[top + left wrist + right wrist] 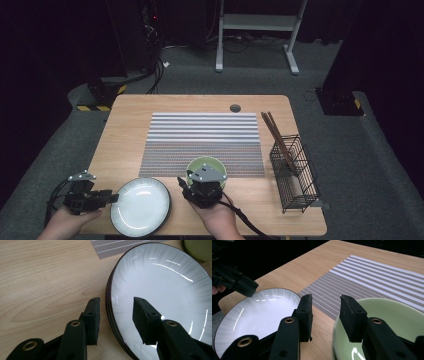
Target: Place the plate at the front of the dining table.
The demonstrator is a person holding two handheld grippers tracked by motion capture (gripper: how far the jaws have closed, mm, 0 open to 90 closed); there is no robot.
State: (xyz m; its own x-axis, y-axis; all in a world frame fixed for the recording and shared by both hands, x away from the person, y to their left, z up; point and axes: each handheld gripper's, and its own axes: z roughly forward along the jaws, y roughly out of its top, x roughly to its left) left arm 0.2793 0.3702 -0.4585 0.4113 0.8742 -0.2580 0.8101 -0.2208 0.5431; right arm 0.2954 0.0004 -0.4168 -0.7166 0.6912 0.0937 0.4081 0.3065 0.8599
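Note:
A white plate with a dark rim (141, 206) (162, 285) (262, 307) lies flat near the table's front edge. My left gripper (112, 198) (116, 301) is at its left side, jaws astride the rim, one pad outside and one over the white inside. A gap shows at both pads, so it is open. Beside the plate stands a pale green bowl (206, 162) (392, 315) (197, 248) at the mat's front edge. My right gripper (197, 176) (326, 297) straddles the bowl's near rim, one pad inside and one outside with a gap, open. The left gripper (237, 281) appears at the plate's far edge in the right gripper view.
A grey-and-white striped placemat (202, 142) (374, 277) covers the table's middle. At the right edge stands a black wire basket (295, 172) with brown chopsticks (275, 132) leaning out of it. A round cable hole (235, 108) sits at the back of the wooden table (125, 130).

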